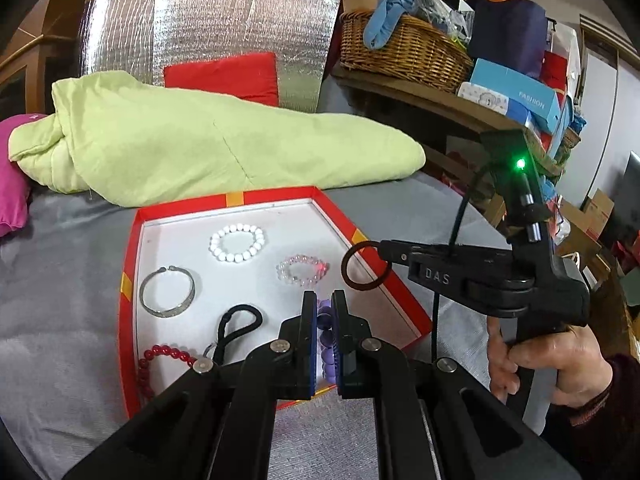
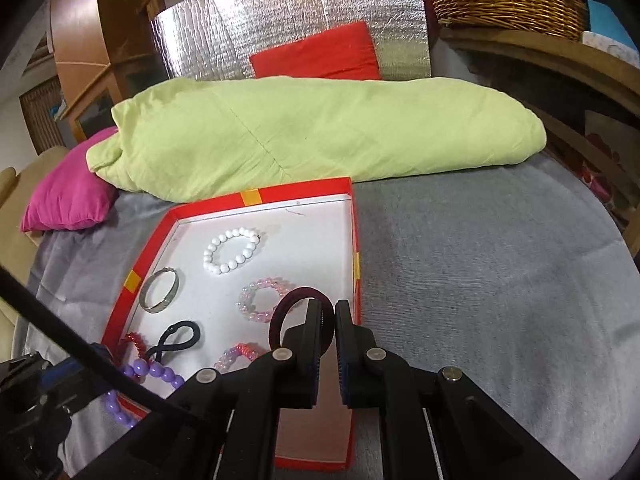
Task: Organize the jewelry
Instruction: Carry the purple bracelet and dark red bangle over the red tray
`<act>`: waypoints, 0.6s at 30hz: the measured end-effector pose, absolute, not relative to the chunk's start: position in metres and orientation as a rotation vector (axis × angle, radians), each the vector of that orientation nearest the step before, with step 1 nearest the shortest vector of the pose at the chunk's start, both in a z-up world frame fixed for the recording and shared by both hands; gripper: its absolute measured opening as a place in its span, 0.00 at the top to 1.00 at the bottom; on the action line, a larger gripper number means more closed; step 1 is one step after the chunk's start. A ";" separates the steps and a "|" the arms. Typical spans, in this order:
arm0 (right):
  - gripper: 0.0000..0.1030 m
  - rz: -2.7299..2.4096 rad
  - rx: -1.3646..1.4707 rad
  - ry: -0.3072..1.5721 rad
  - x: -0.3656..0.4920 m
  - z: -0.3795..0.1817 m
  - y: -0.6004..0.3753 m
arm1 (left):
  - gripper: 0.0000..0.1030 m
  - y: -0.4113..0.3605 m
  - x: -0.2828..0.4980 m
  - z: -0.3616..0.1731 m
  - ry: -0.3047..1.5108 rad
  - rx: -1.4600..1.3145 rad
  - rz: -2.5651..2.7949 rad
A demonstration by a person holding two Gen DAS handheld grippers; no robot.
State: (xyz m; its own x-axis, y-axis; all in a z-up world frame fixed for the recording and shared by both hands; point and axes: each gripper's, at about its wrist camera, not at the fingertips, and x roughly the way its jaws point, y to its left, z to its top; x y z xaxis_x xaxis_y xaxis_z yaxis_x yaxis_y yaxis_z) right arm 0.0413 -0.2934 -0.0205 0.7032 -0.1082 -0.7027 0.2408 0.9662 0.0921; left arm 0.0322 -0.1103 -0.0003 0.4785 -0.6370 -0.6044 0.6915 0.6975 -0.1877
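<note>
- My left claw (image 1: 324, 304) is squeezed tight on the purple bead bracelet (image 1: 326, 344), low in the middle of its view.
- My right claw (image 2: 329, 312) pinches the dark hair ring (image 2: 298, 300).
- Both hang over the red box (image 1: 128, 280) at the bottom.

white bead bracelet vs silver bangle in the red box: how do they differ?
1. The white bead bracelet is a closed ring of round white beads; the silver bangle is one flat metal band.
2. The bangle has a gap at its far side; the bracelet shows none.
3. The bracelet lies farther back in the red box; the bangle sits by the left wall.

Shared: both lie flat on the white floor, untouched by either gripper.
</note>
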 end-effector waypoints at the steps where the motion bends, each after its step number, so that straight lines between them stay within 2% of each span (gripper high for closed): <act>1: 0.92 -0.194 0.177 0.773 0.043 -0.022 -0.293 | 0.93 -0.111 0.033 -0.003 0.711 0.091 -0.808; 18: 0.92 -0.204 0.139 0.807 0.050 -0.033 -0.289 | 0.92 -0.108 0.041 -0.023 0.785 0.170 -0.675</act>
State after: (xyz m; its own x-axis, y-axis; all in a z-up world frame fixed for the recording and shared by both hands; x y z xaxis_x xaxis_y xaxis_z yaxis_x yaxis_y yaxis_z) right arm 0.0499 -0.2887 -0.0331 0.6734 -0.1275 -0.7282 0.2335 0.9713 0.0459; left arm 0.0410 -0.1077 -0.0232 0.5115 -0.4970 -0.7010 0.6183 0.7794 -0.1013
